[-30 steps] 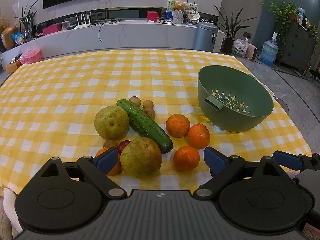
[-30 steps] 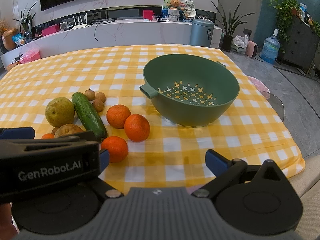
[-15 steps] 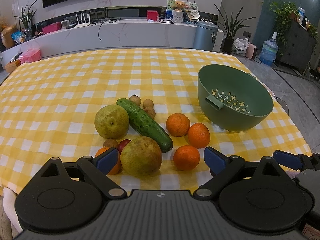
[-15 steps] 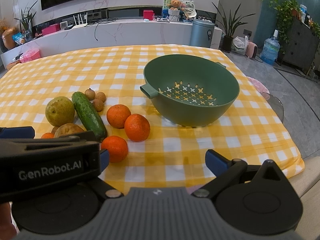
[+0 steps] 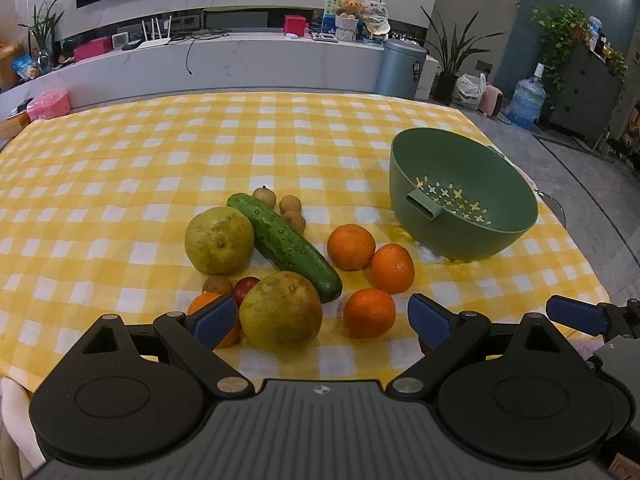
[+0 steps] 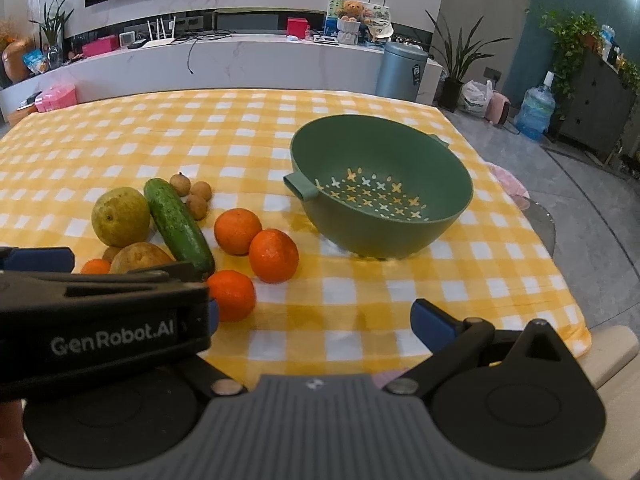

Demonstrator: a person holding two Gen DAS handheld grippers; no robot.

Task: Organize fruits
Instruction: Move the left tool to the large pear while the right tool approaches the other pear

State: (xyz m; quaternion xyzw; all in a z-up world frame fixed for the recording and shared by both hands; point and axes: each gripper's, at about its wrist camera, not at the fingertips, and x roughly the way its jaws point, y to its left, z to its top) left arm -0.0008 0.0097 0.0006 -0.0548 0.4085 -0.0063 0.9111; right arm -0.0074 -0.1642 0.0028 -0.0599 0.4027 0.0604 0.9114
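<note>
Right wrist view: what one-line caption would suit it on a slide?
Open right tongs face an empty green colander and fruit beside a cucumber on a yellow checked cloth.

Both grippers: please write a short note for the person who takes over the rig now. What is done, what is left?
Left gripper: open, empty, hovering low before the fruit.
Right gripper: open, empty.
Green colander: empty, on the right of the checked tablecloth.
To its left, loose: two pears, cucumber, oranges, small brown fruits.
Done: nothing moved yet.
Left: probably put all the fruit in the colander.
</note>
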